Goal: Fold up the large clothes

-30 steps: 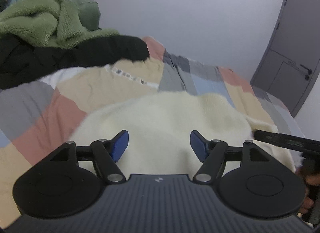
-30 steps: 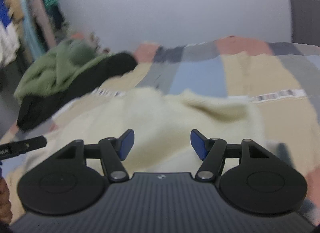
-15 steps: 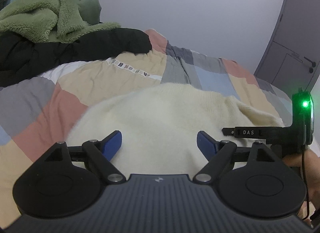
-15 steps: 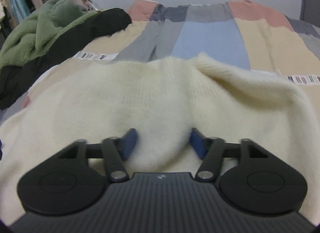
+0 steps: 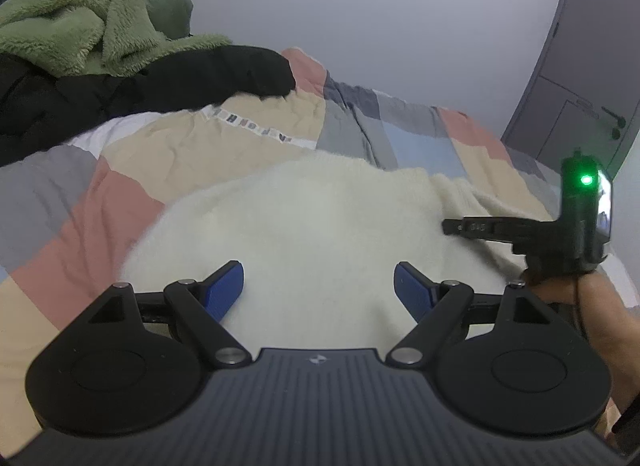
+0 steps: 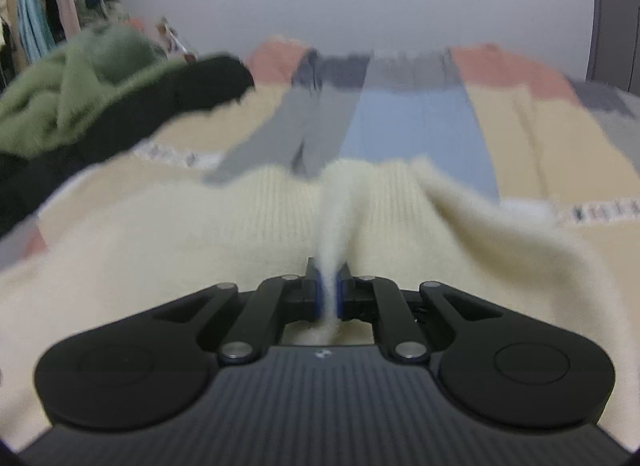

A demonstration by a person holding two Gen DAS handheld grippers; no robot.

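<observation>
In the left wrist view, the left gripper [image 5: 319, 286] sits at the bottom centre of the frame with its blue pads [image 5: 224, 292] spread wide apart and nothing pressed between them. The cream sweater [image 5: 304, 225] lies flat on the bedspread [image 5: 192, 149], filling the middle of the frame and showing in the gap between the jaws. Its left edge is blurred at the lower left, where it meets pink and beige patches; its far edge runs across the centre. Bare bedspread stretches to the left and beyond the sweater toward the wall. A black garment [image 5: 120, 93] with a green fleece [image 5: 80, 25] piled on it occupies the upper left, well apart from the sweater. At the right edge, the right gripper [image 5: 532, 231] reaches over the sweater, a green light on its body, with a hand [image 5: 580, 298] below it. A grey door [image 5: 580, 65] stands at the upper right.

In the right wrist view, which is blurred, the jaws are closed on a pinched ridge of the sweater [image 6: 328, 250] at the centre. The knit spreads across the lower frame to both sides. Beyond its far edge lies open bedspread [image 6: 420, 125]. The dark and green clothes [image 6: 100, 97] sit at the upper left, with hanging clothes [image 6: 36, 5] in the corner.
</observation>
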